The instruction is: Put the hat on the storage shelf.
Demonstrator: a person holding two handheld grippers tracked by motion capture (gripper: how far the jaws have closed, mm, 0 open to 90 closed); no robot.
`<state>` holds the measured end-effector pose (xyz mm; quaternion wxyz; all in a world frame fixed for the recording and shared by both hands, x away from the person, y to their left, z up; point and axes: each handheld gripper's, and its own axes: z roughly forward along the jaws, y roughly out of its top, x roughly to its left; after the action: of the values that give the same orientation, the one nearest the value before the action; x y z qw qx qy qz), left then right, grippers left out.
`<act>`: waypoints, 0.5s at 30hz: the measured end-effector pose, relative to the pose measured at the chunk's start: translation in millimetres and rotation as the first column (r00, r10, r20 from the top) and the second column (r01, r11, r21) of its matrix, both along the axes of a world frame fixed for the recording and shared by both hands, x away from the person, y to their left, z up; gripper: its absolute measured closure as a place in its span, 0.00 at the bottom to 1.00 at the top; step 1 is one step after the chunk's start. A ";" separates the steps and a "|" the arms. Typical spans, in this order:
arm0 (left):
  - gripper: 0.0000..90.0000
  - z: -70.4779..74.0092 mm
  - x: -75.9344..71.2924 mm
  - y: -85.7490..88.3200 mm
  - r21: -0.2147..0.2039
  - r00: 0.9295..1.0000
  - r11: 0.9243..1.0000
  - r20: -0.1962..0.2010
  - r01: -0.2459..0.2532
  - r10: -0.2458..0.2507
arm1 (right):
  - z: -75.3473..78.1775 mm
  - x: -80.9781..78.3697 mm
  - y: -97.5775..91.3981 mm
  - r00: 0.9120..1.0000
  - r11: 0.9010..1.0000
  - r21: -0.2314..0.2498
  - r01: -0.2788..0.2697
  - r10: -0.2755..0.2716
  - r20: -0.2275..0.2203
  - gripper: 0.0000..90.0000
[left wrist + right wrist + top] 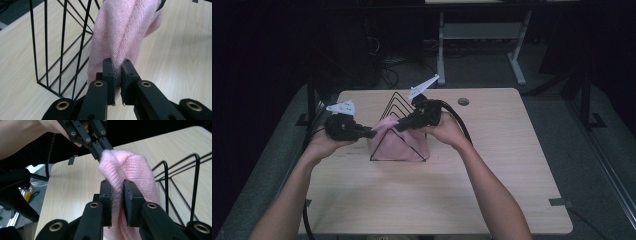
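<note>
A pink knitted cloth (398, 144) hangs in a peak at the front of a black wire rack (398, 102) of triangular loops, mid-table. My left gripper (374, 132) comes in from the left and is shut on the cloth's upper left edge. My right gripper (398, 127) comes in from the right and is shut on the top just beside it. In the left gripper view the pads (110, 72) pinch a fold of cloth (122, 30) next to the rack (62, 50). The right gripper view has its jaws (117, 185) clamped on cloth (135, 167), with the left gripper (100, 151) gripping beyond.
The light wooden table (492, 175) has a round cable hole (463, 101) at the back right. Behind it on the dark floor stand a white desk frame (517, 55) and some cables (387, 70). Both forearms reach in from the near edge.
</note>
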<state>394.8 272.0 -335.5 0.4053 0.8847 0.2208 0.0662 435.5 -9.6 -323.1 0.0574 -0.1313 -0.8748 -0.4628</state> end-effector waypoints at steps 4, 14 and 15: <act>0.93 1.2 1.0 -1.5 0.003 1.000 1.000 0.007 -0.016 0.016 | -1.2 2.0 -1.8 1.000 1.000 0.004 0.017 -0.017 0.001 0.86; 0.75 5.8 -2.1 2.4 -0.054 1.000 0.998 0.001 -0.021 0.021 | 0.9 -3.4 -15.5 0.998 0.998 0.030 0.058 -0.058 0.000 0.57; 0.73 5.8 -2.1 2.4 -0.054 1.000 0.998 0.001 -0.021 0.021 | 0.9 -3.4 -15.5 0.998 0.998 0.030 0.058 -0.058 0.000 0.57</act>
<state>392.7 274.4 -329.7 0.4283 0.8710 0.2315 0.0654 432.1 -25.1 -322.2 0.0455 -0.1555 -0.8637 -0.4772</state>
